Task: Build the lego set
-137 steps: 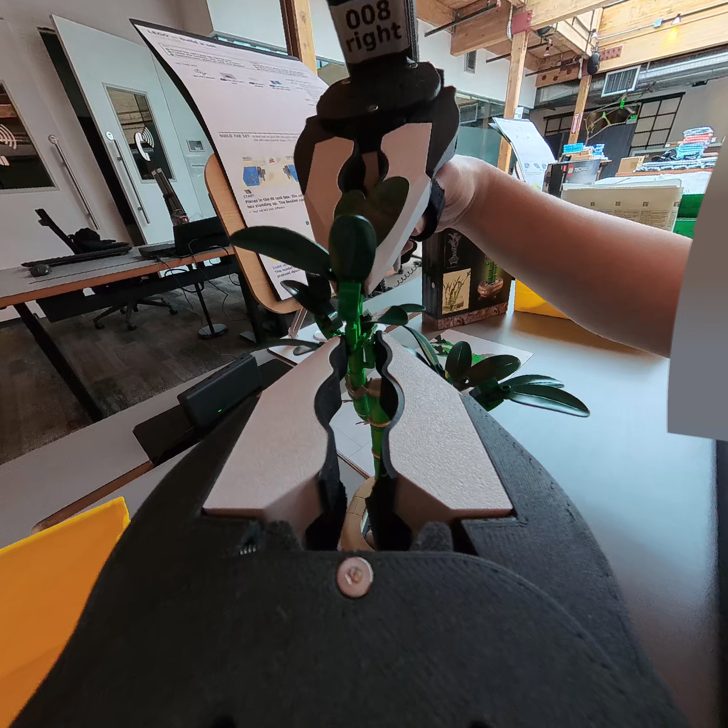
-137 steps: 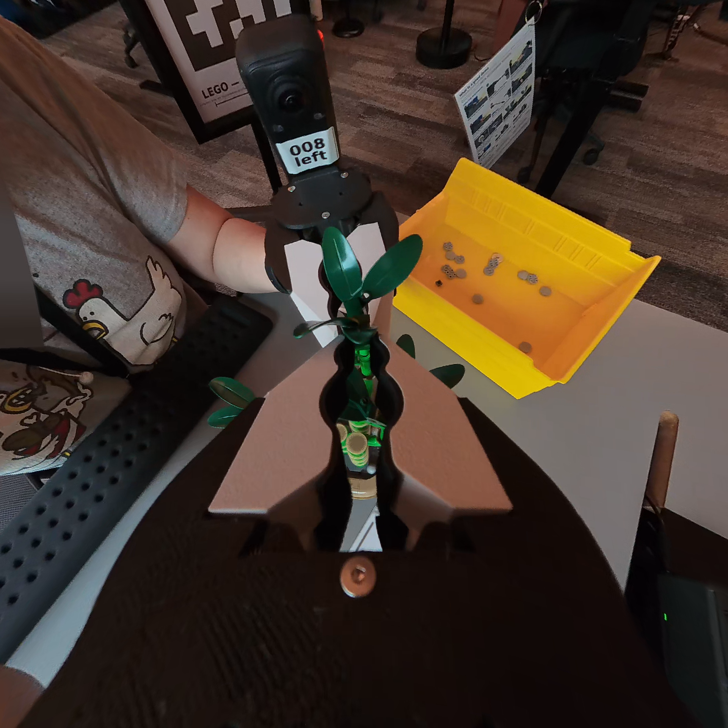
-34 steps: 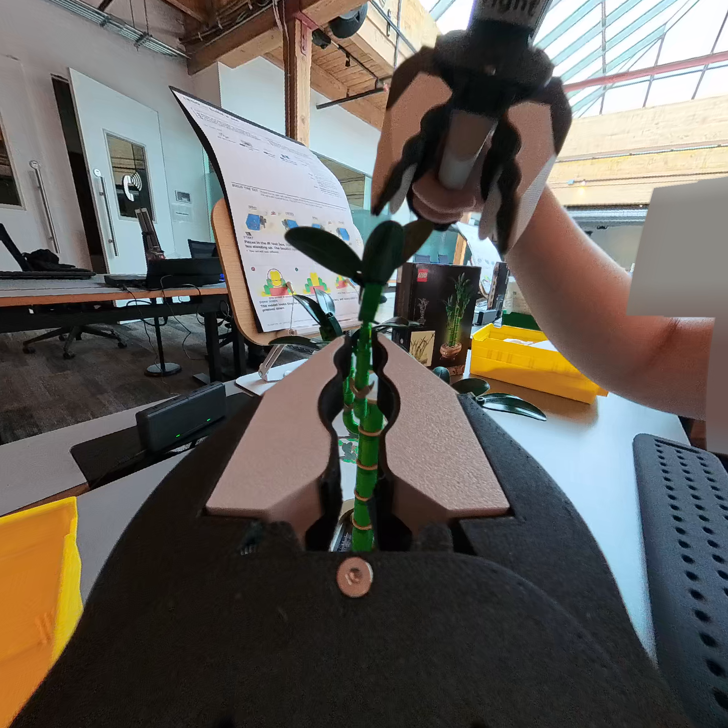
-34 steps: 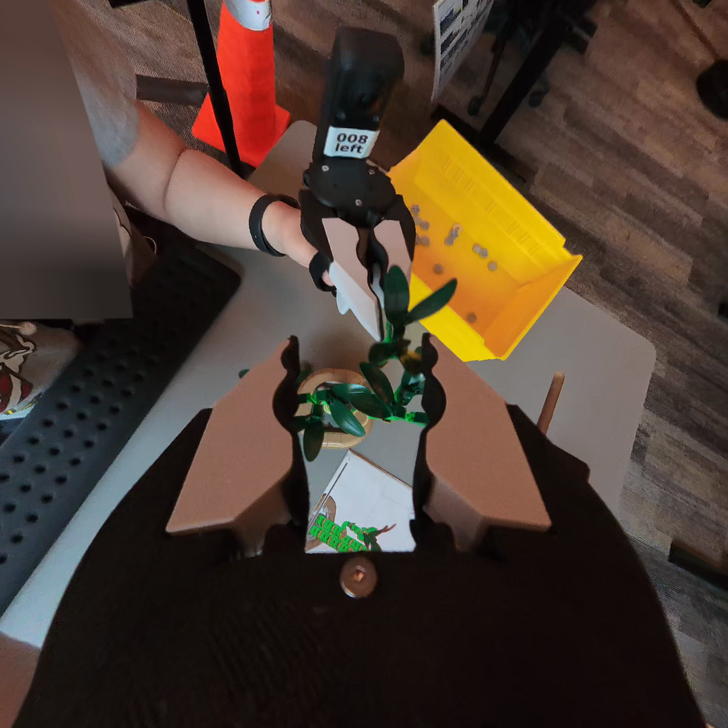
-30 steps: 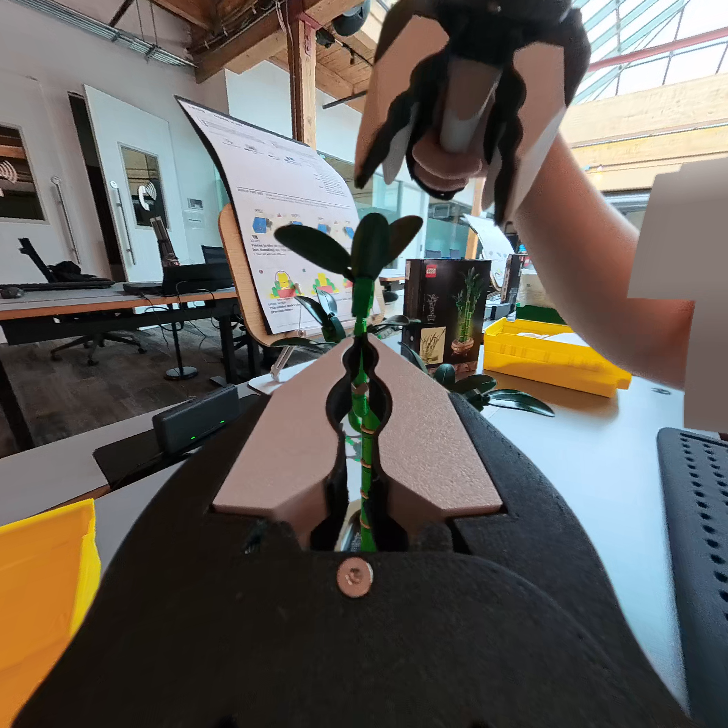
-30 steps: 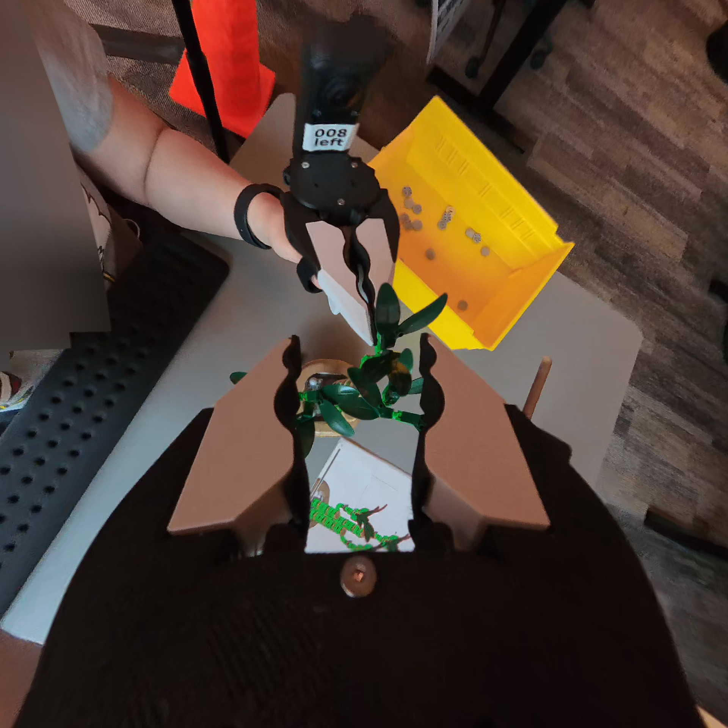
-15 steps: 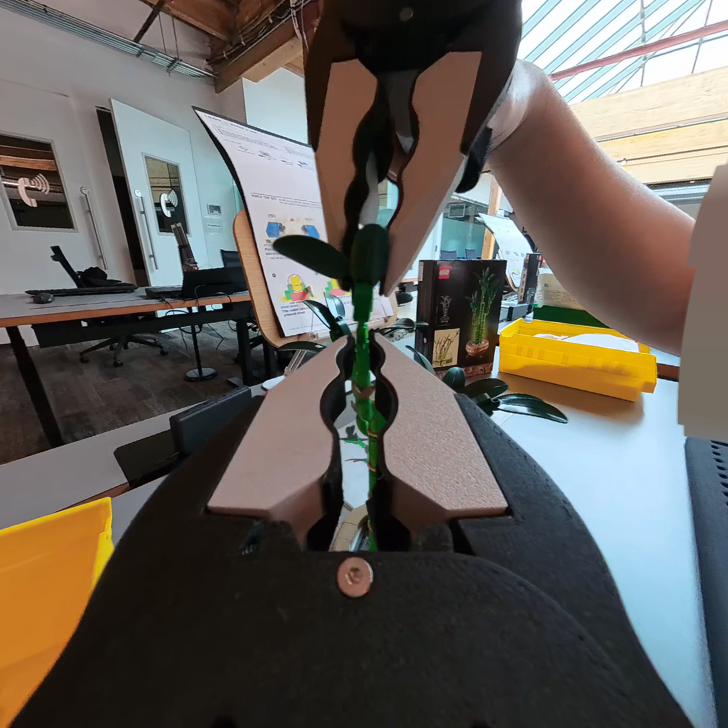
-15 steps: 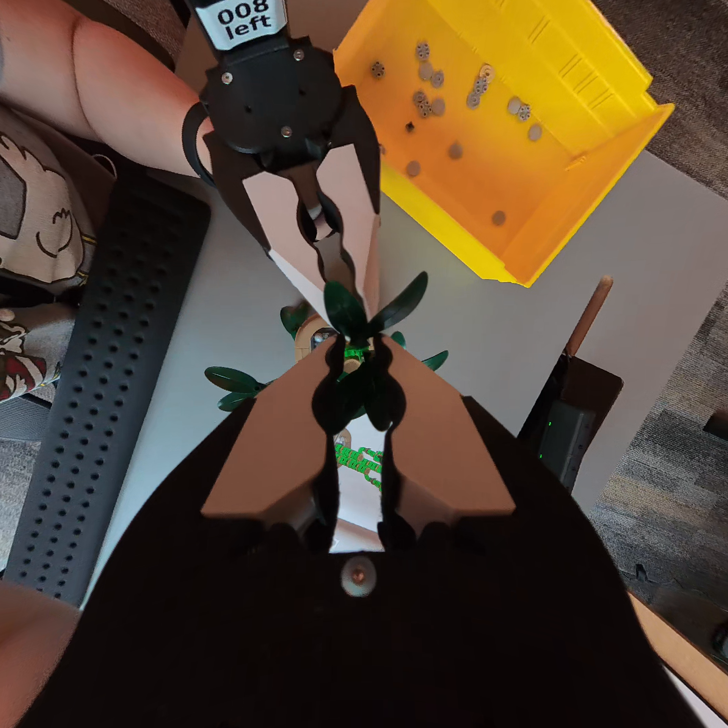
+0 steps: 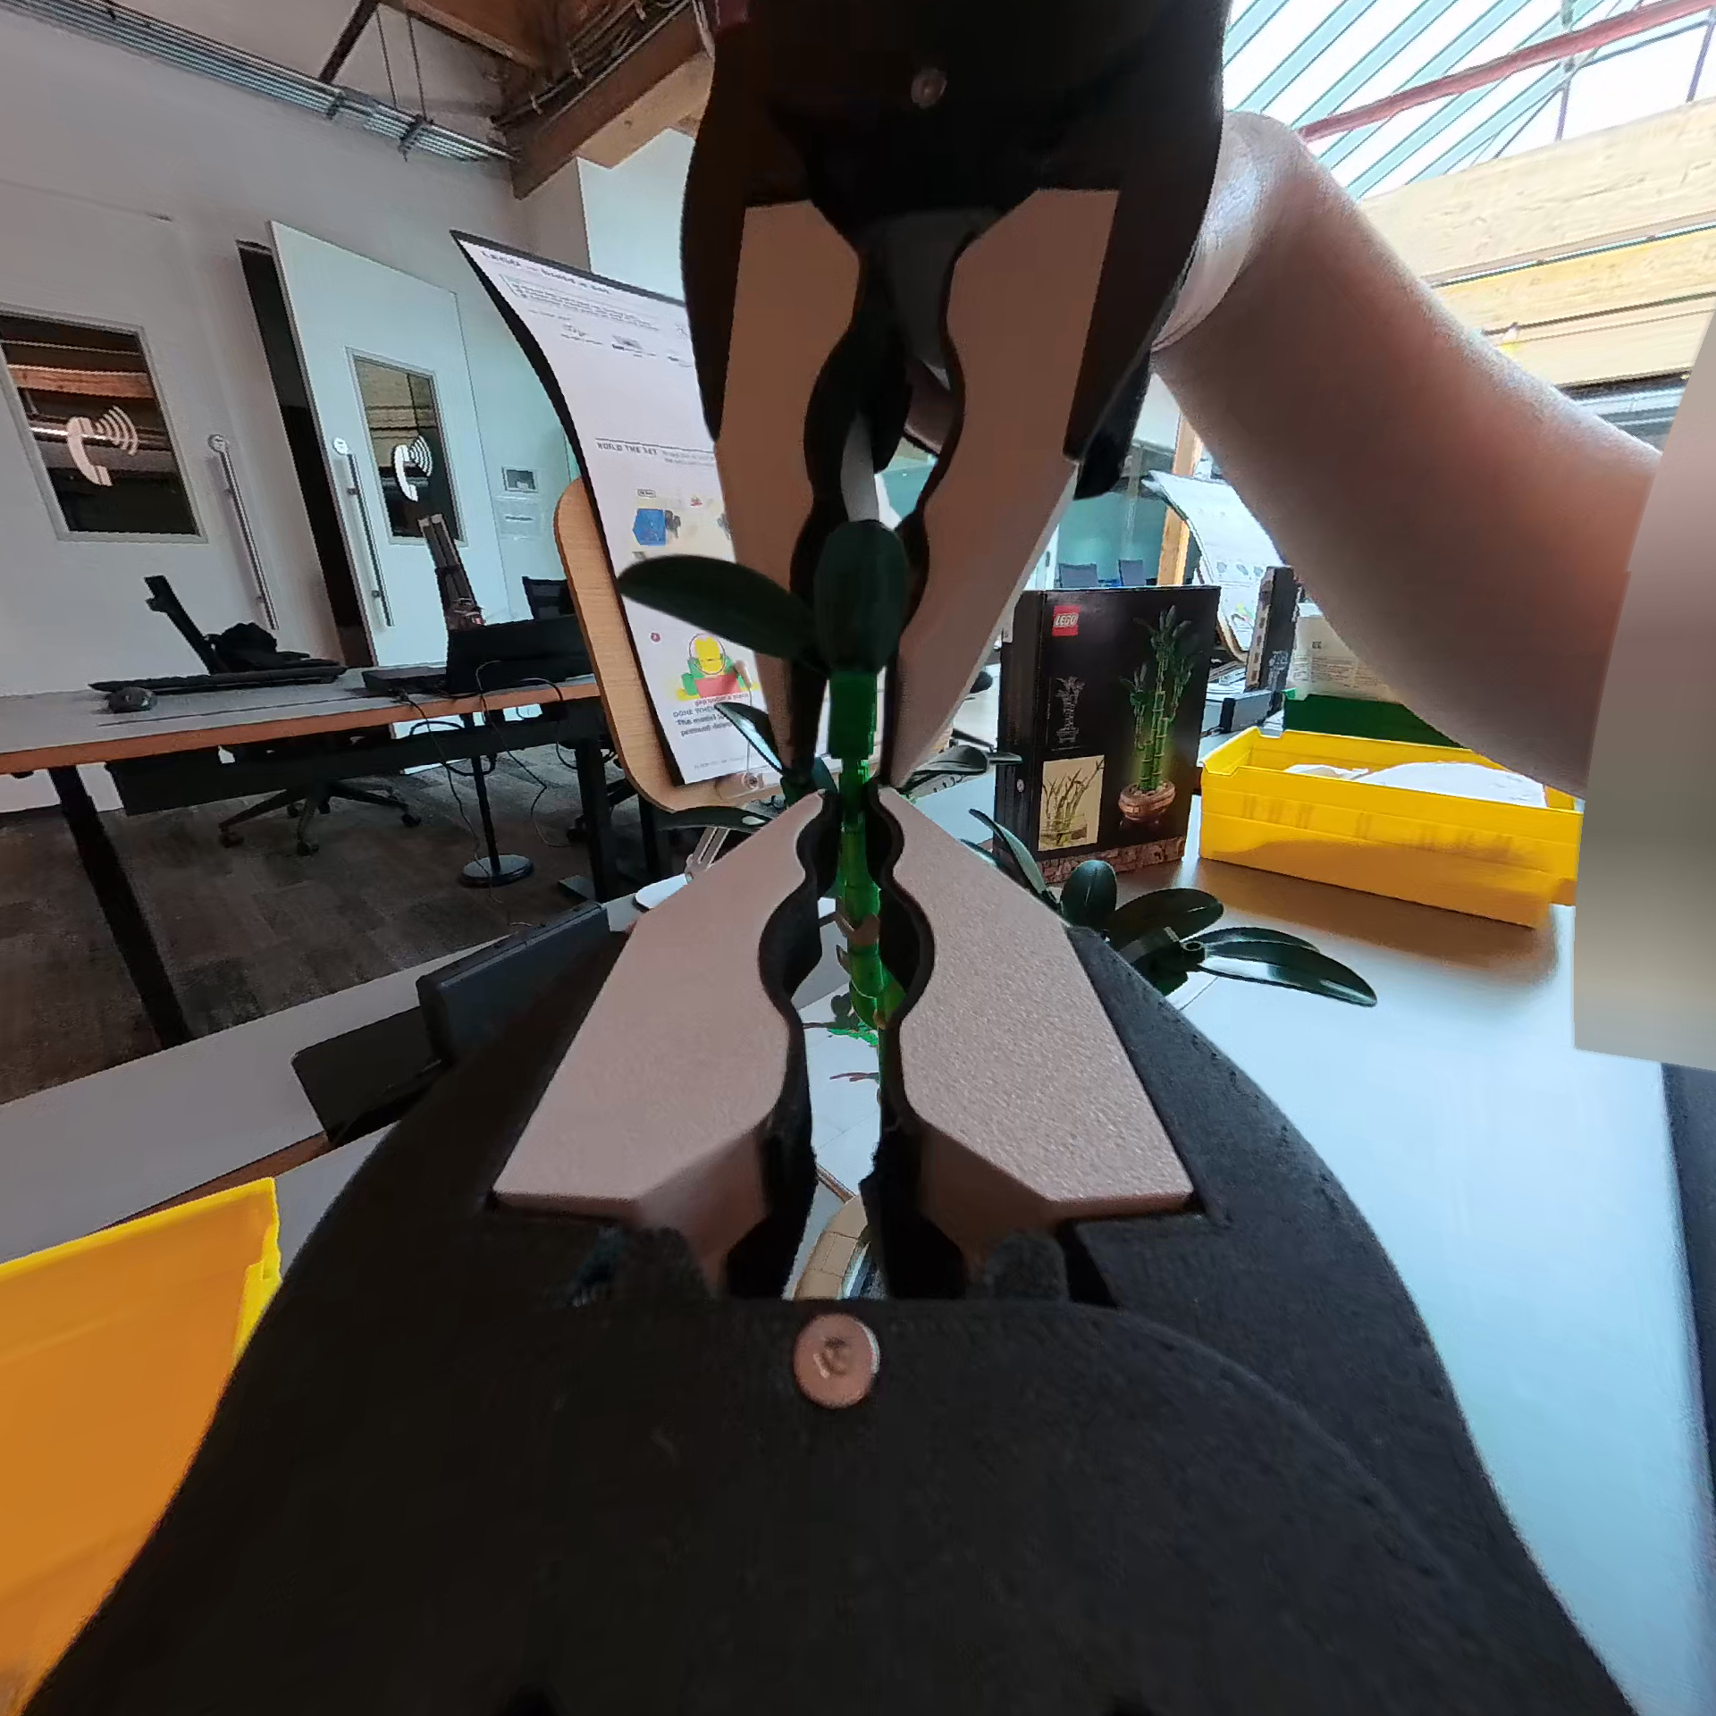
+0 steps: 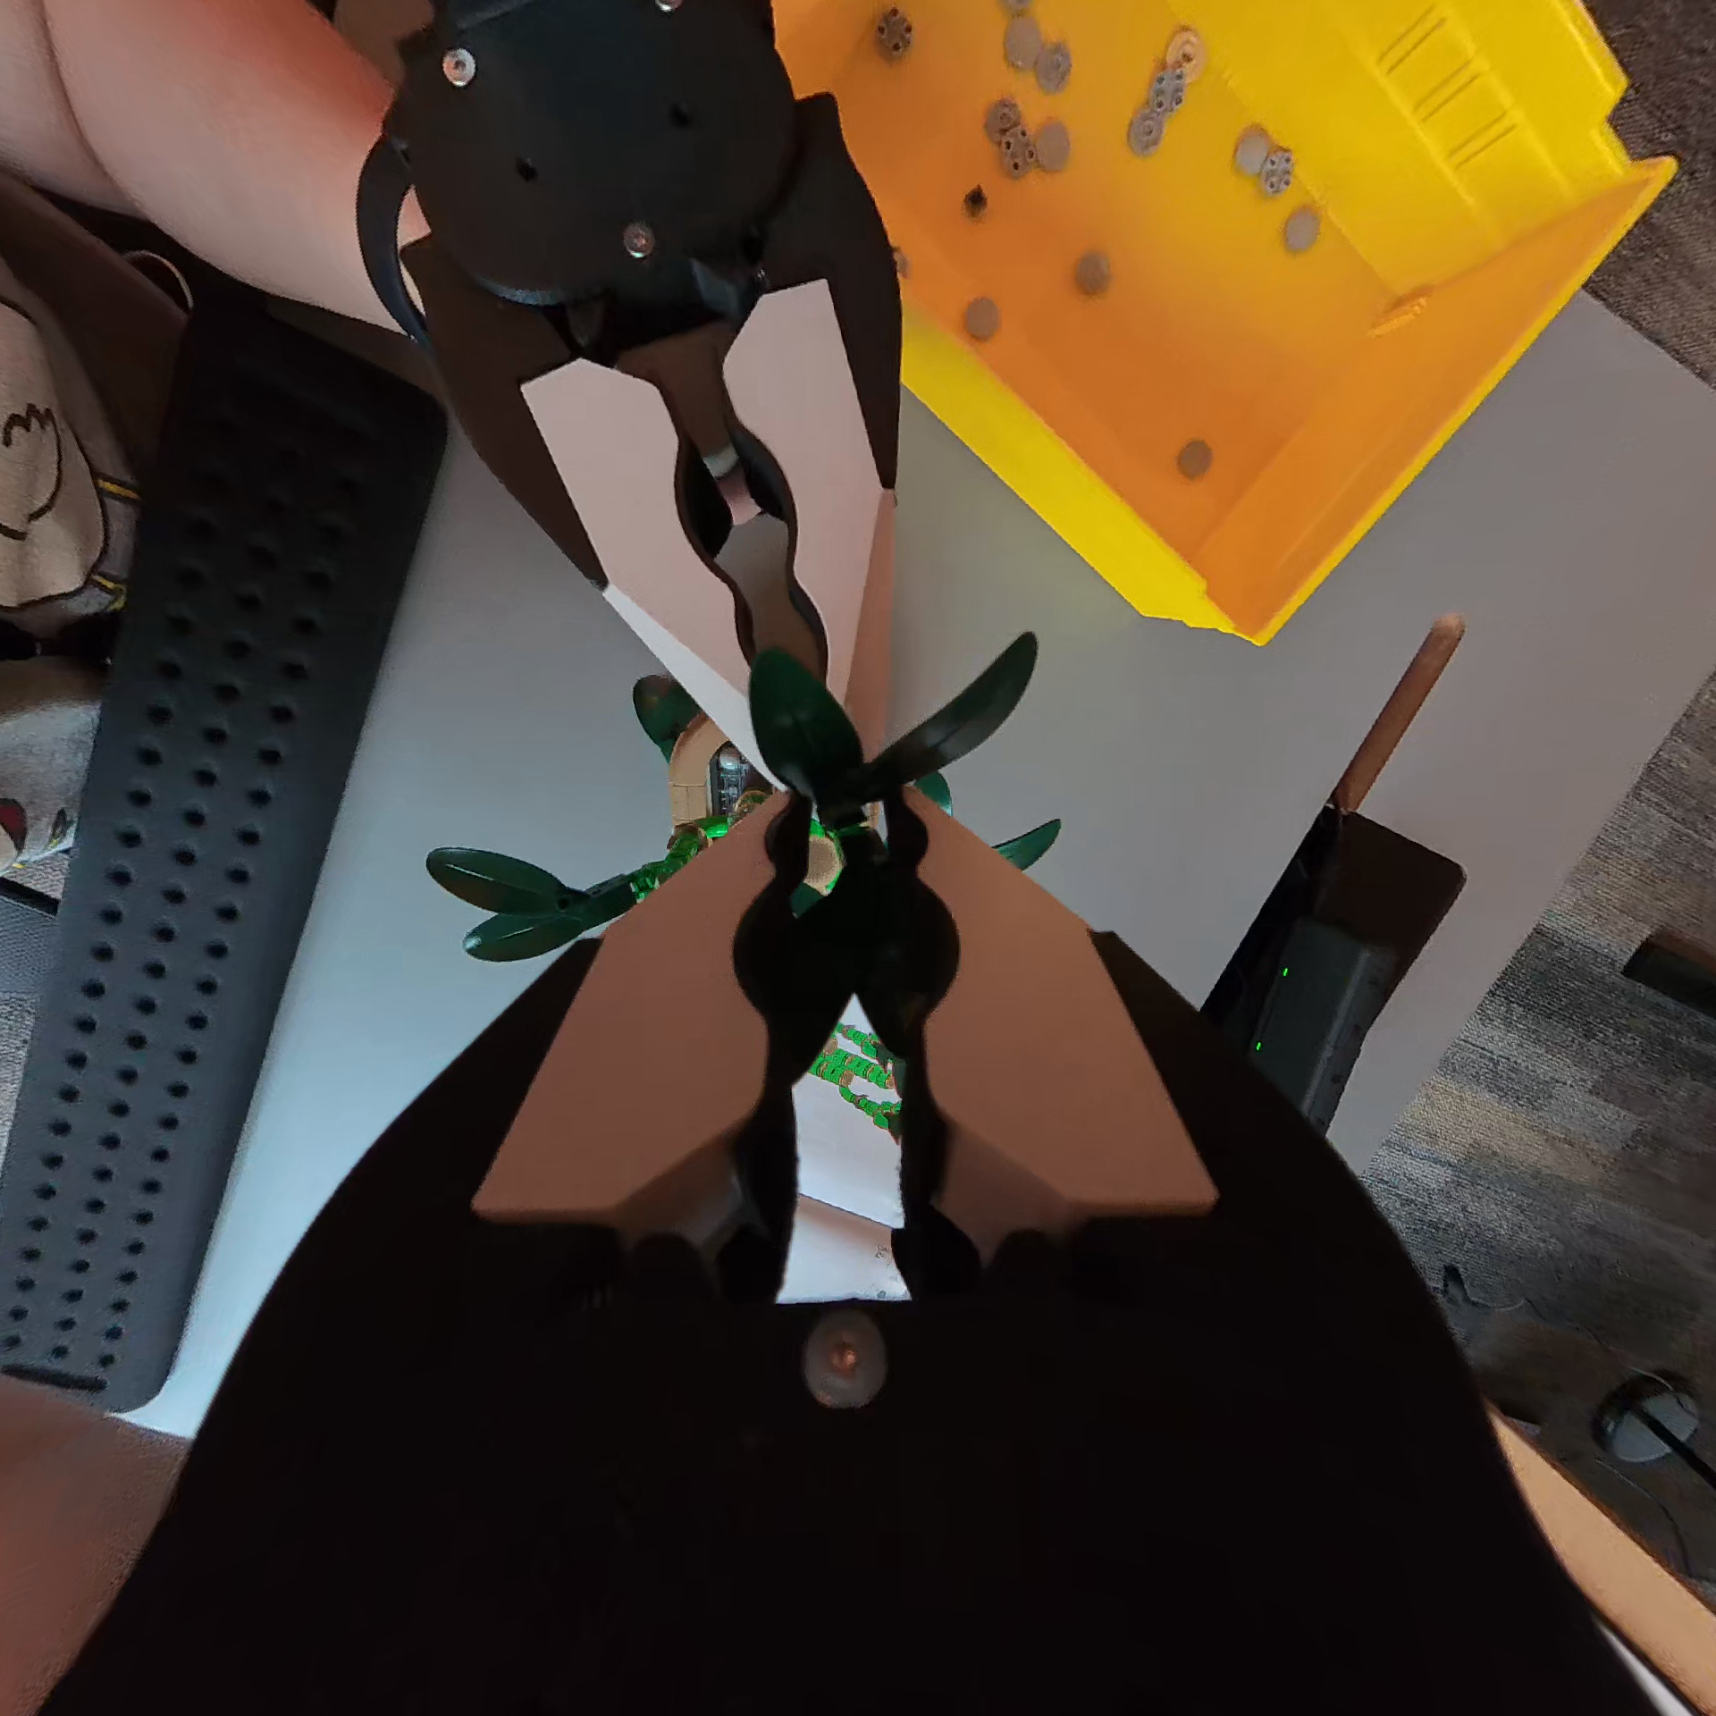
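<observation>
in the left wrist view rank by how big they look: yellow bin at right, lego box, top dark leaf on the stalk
1. yellow bin
2. lego box, though it stands at a similar depth, so this gap is fair
3. top leaf, smallest even though nearest the camera

Left tool (image 9: pixel 850 817) is held low and tilted upward, its two tan fingers (image 9: pixel 687 1012) nearly together with only a narrow gap between the tips, clamped. Right tool (image 9: pixel 840 761) comes down from above, tips pointing down, meeting the left tool tip to tip; its fingers (image 10: pixel 1021 1049) likewise nearly closed. A bare forearm (image 9: pixel 1411 520) extends behind the right tool.
</observation>
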A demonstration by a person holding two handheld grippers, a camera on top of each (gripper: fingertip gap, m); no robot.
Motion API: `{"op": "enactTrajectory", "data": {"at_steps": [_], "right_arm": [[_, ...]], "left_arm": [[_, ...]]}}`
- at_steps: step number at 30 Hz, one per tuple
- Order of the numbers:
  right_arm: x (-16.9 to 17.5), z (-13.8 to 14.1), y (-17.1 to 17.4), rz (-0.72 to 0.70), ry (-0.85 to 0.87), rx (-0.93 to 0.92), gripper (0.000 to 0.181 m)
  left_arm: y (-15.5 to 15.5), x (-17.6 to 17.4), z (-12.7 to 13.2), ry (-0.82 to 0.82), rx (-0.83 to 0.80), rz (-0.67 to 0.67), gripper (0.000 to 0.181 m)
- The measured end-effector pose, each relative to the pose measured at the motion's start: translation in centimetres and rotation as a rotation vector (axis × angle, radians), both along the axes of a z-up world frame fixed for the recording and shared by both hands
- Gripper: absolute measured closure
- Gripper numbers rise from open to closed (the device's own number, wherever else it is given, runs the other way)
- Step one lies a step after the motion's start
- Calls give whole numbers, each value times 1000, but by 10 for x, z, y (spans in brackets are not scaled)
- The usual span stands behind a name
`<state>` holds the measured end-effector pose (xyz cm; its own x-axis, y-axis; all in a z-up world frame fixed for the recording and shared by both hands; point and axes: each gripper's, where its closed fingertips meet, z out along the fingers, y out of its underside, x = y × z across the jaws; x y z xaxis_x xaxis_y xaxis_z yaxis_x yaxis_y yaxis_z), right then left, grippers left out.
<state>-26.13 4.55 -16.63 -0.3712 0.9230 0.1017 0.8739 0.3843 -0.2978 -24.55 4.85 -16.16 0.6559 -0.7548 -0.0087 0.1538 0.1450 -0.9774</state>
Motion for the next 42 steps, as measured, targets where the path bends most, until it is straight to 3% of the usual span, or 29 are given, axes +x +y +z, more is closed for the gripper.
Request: {"op": "enactTrajectory", "data": {"at_steps": [33, 42], "right_arm": [[3, 3, 3, 17, -30, 25, 173], [-6, 7, 3, 65, 86, 60, 169]], "left_arm": [[4, -2, -1, 45, 8, 65, 179], [4, -6, -1, -31, -11, 16, 178]]}}
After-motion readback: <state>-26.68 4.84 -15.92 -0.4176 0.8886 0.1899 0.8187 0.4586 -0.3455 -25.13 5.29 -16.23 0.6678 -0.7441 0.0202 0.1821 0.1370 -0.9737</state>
